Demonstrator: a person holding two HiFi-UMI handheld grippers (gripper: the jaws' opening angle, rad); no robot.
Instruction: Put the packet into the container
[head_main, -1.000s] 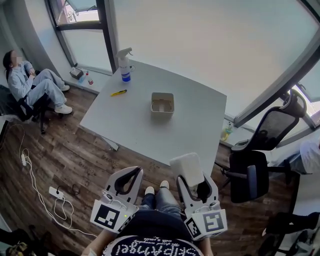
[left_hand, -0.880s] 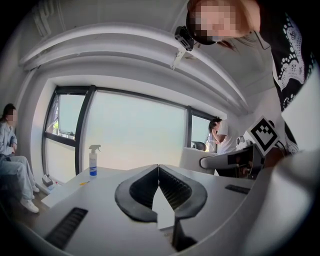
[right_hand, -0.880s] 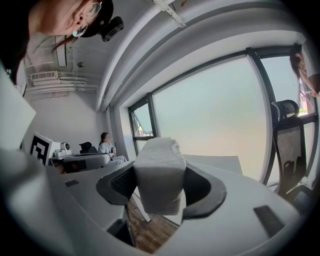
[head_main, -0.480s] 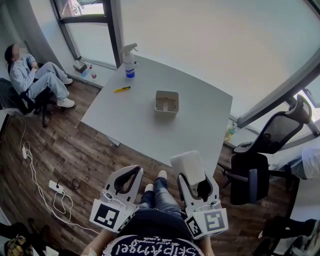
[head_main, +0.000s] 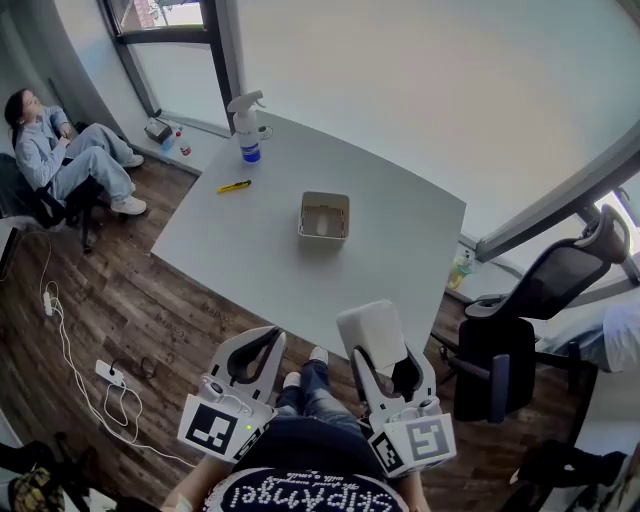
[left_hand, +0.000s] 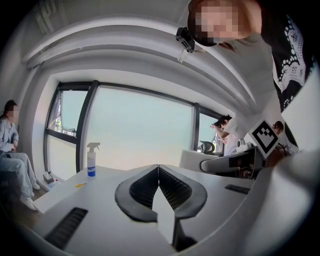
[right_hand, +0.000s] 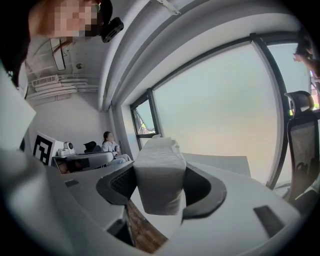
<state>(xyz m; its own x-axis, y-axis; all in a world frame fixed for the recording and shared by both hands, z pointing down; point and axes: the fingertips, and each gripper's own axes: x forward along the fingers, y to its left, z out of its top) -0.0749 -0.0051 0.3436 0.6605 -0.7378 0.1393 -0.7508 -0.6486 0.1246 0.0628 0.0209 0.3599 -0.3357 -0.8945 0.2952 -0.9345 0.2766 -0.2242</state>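
A white packet (head_main: 371, 336) is clamped in my right gripper (head_main: 384, 366), held low over the floor short of the table's near edge; in the right gripper view the packet (right_hand: 159, 172) stands upright between the jaws. The container (head_main: 325, 216), a small open beige box, sits near the middle of the grey table (head_main: 250, 250), well ahead of both grippers. My left gripper (head_main: 258, 352) hovers beside the right one, shut with nothing in it; its jaw tips (left_hand: 158, 167) meet in the left gripper view.
A spray bottle (head_main: 247, 128) and a yellow pen (head_main: 236, 186) lie at the table's far left. Black office chairs (head_main: 505, 360) stand to the right. A person (head_main: 60, 160) sits at far left. Cables and a power strip (head_main: 110, 375) lie on the wooden floor.
The head view has shifted slightly; both grippers keep the same pose, the right one still holding the packet just short of the table.
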